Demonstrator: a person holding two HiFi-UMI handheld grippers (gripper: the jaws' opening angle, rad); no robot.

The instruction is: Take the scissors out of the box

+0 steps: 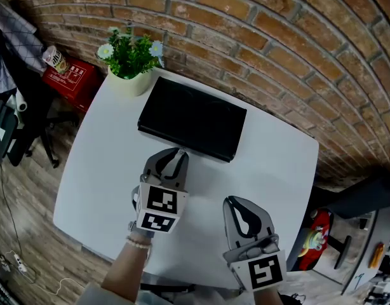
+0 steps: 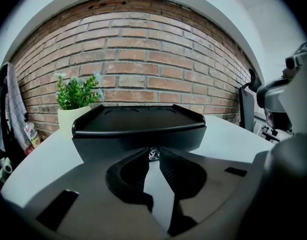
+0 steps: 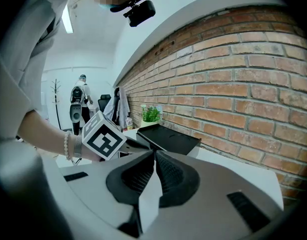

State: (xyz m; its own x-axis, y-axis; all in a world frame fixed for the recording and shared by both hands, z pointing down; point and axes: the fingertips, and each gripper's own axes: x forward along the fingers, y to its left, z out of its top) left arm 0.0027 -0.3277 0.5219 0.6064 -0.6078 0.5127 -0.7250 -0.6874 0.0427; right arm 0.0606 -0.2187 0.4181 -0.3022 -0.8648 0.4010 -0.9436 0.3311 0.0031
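Closed box (image 1: 192,118) lies directly ahead, long axis crosswise to the 2 grippers; scissors unseen, presumably inside. Left gripper (image 1: 176,155), the nearer, is pinched on the front clasp (image 2: 153,154). Right gripper (image 1: 236,203) hangs back, jaws together, empty.

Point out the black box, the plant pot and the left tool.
Black box (image 1: 192,118): head view, middle of its closed lid.
Plant pot (image 1: 128,82): head view, cream side wall.
Left tool (image 2: 153,151): left gripper view, midway between its tips, which close on the box's clasp (image 2: 153,155).
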